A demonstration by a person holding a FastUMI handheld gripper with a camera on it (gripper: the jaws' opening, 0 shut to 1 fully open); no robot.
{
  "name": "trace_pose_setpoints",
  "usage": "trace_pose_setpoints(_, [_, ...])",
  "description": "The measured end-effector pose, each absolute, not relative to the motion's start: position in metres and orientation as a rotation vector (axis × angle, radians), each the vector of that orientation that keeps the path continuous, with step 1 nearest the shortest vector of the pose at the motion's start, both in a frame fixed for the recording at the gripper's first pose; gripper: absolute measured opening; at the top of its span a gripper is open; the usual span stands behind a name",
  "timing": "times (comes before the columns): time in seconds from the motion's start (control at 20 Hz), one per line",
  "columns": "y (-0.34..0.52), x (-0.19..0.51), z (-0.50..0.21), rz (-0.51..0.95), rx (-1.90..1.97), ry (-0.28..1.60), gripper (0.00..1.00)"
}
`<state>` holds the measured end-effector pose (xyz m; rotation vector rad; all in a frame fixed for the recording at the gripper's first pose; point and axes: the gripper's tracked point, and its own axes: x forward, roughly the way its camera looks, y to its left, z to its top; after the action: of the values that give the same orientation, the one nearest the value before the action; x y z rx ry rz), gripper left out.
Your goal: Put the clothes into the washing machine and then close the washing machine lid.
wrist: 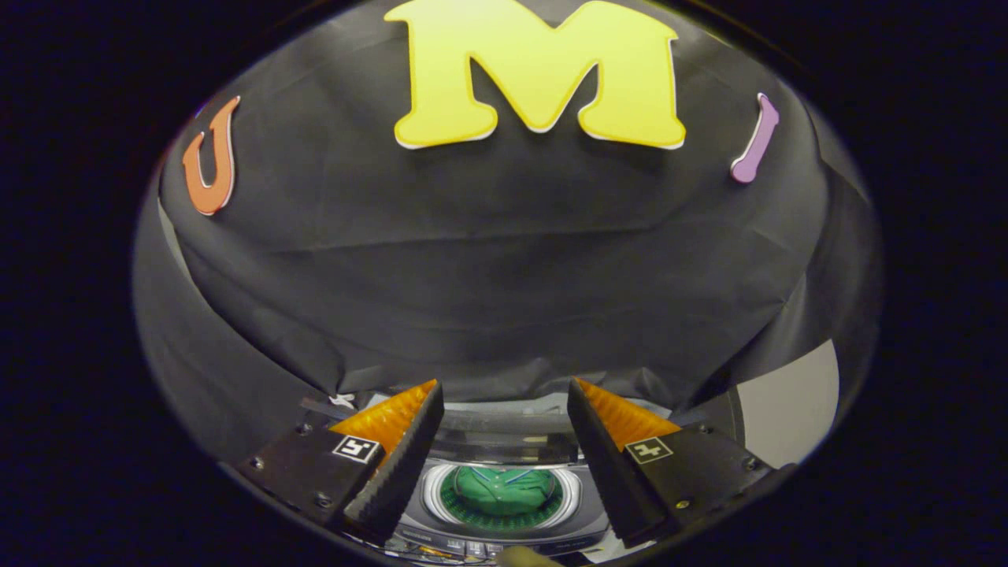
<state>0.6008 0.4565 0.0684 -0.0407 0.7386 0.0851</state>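
A small top-loading washing machine (504,529) sits below and between my fingers, its round drum rim (431,492) visible. A green garment (504,487) lies bunched inside the drum. The machine's lid (504,435) stands raised behind the opening. My gripper (504,387) hovers above the machine, open, with nothing between its fingers. The fingers flank the drum opening on either side without touching it.
The black cloth wall (504,276) rises right behind the machine. A pale panel (791,409) shows to the right of the cloth. A control strip (472,545) runs along the machine's near edge.
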Motion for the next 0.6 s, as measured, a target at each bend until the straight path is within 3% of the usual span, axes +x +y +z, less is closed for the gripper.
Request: trace_pose_setpoints(0.6, [0.448,0.613,0.031,0.01,-0.044,0.781,1.0])
